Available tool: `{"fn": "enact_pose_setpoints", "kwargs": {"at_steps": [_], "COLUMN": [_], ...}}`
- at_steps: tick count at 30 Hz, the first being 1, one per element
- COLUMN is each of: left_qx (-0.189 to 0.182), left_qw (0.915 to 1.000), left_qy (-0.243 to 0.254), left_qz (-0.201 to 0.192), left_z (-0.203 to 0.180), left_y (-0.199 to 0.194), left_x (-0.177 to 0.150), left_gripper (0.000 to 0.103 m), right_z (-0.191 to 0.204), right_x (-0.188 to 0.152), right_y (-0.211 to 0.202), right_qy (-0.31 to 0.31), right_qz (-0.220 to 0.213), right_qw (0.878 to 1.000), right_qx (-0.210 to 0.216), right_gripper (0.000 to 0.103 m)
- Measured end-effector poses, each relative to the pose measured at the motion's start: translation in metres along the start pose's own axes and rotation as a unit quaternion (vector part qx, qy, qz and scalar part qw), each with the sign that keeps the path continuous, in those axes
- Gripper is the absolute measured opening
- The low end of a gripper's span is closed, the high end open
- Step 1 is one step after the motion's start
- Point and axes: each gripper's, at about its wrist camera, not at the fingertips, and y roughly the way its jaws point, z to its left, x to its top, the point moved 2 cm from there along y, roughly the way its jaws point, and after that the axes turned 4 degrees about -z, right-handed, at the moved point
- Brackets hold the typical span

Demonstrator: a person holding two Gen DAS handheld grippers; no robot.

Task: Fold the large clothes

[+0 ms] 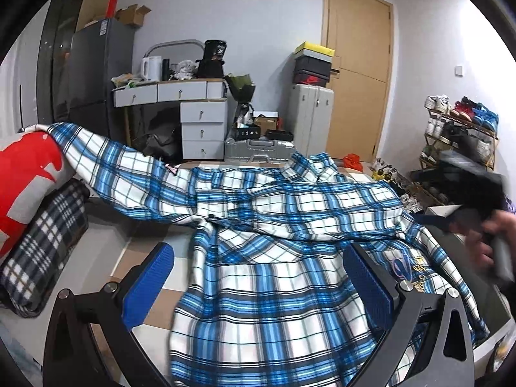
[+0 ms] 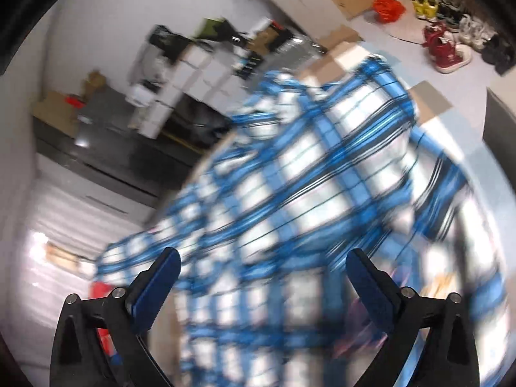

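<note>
Plaid shirt, likely soft, light and limp; best pinched at a hem or sleeve edge; left gripper and right gripper fingers spread wide, empty.

I see a plaid shirt checked in bright blue and white with thin dark lines, filling the centre of the left wrist frame; in the right wrist frame the same blue-and-white check is smeared by blur. My left gripper has black arms with ribbed blue pads; my right gripper matches, black with blue pads. At the left edge lies a red and grey pillow, and under it a black, white and grey tartan cushion. In the upper right stands a tan wooden door. The drawer unit at upper centre is pale grey.
</note>
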Motion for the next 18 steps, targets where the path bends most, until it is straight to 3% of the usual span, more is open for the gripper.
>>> {"fn": "enact_pose_setpoints", "kwargs": {"at_steps": [4,6,10,12,14,16,18], "left_qx": [0.026,0.033,0.024,0.021,0.019,0.031,0.051], "left_qw": [0.9992,0.9973,0.9961,0.9964,0.9961,0.9935,0.9904], "left_qy": [-0.029,-0.062,-0.08,-0.077,-0.079,-0.103,-0.125], "left_qz": [0.009,0.021,0.031,0.028,0.035,0.039,0.03], "left_z": [0.02,0.033,0.044,0.053,0.067,0.09,0.114], "left_y": [-0.001,-0.007,-0.032,-0.05,-0.061,-0.069,-0.079], "left_x": [0.004,0.009,0.028,0.041,0.057,0.072,0.085], "left_gripper": [0.102,0.102,0.102,0.102,0.102,0.102,0.102], "right_z": [0.04,0.055,0.08,0.095,0.108,0.115,0.116], "right_x": [-0.064,-0.092,-0.144,-0.169,-0.184,-0.192,-0.186], "right_y": [-0.039,-0.045,-0.04,-0.032,-0.028,-0.028,-0.042], "right_qy": [0.028,0.037,0.029,0.018,-0.026,-0.101,-0.166], "right_qz": [-0.002,-0.002,0.037,0.078,0.087,0.063,0.008], "right_qw": [0.991,0.983,0.968,0.954,0.954,0.964,0.971], "right_qx": [0.133,0.178,0.245,0.289,0.284,0.236,0.171], "right_gripper": [0.103,0.103,0.103,0.103,0.103,0.103,0.103]}}
